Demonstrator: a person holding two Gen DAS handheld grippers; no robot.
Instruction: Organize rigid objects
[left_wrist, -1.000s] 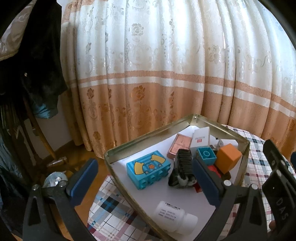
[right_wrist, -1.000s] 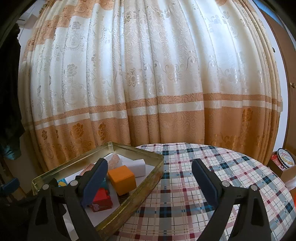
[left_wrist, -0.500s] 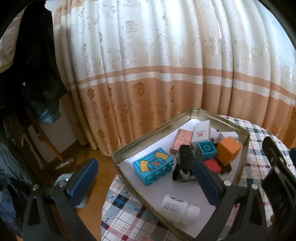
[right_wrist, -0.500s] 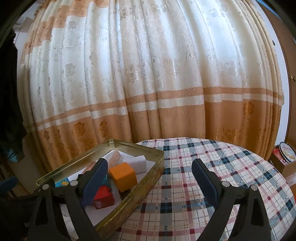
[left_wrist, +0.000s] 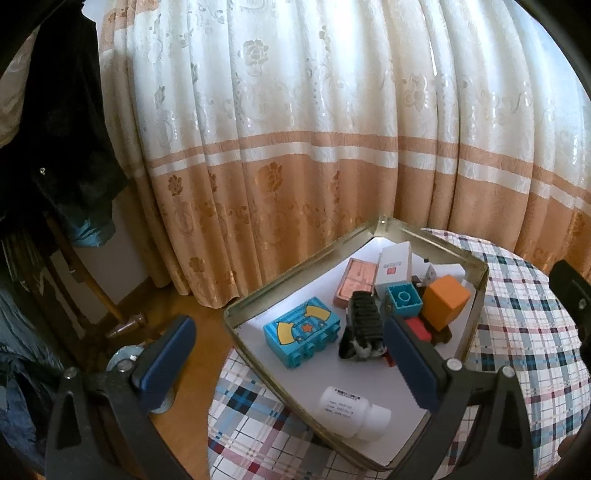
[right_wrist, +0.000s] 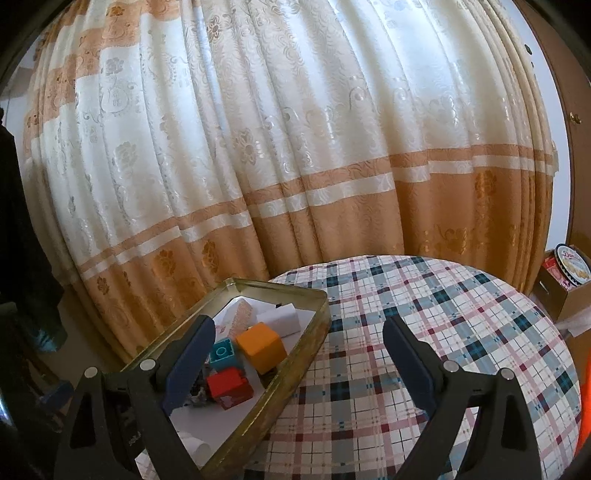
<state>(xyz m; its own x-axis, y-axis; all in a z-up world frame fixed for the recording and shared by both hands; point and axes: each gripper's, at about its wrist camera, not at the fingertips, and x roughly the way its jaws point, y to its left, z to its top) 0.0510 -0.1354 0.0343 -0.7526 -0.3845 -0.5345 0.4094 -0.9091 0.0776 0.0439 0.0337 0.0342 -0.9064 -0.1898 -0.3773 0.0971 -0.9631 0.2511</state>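
A gold metal tin (left_wrist: 476, 295) (right_wrist: 306, 354) on the checked table holds the sorted items. Inside lie a blue toy brick with yellow arcs (left_wrist: 301, 336), a black ribbed object (left_wrist: 364, 321), a small teal brick (left_wrist: 403, 300) (right_wrist: 223, 353), an orange cube (left_wrist: 445, 301) (right_wrist: 261, 346), a red brick (right_wrist: 229, 384), a pink flat box (left_wrist: 356, 282), white boxes (left_wrist: 395, 262) and a white bottle (left_wrist: 351, 410). My left gripper (left_wrist: 286, 356) hovers open over the tin's near left side, nothing between its fingers. My right gripper (right_wrist: 299, 360) hangs open above the tin's right rim, also empty.
The round table wears a plaid cloth (right_wrist: 443, 332). A cream and orange curtain (left_wrist: 295, 147) hangs close behind. Dark clothing on a wooden stand (left_wrist: 55, 166) is at the left. A cardboard box with a biscuit tin (right_wrist: 570, 266) sits at the far right.
Both views have drifted: the tin now sits further right and lower in the left wrist view. The right gripper has risen and rolled, tilting the curtain's stripes. Both grippers stay open.
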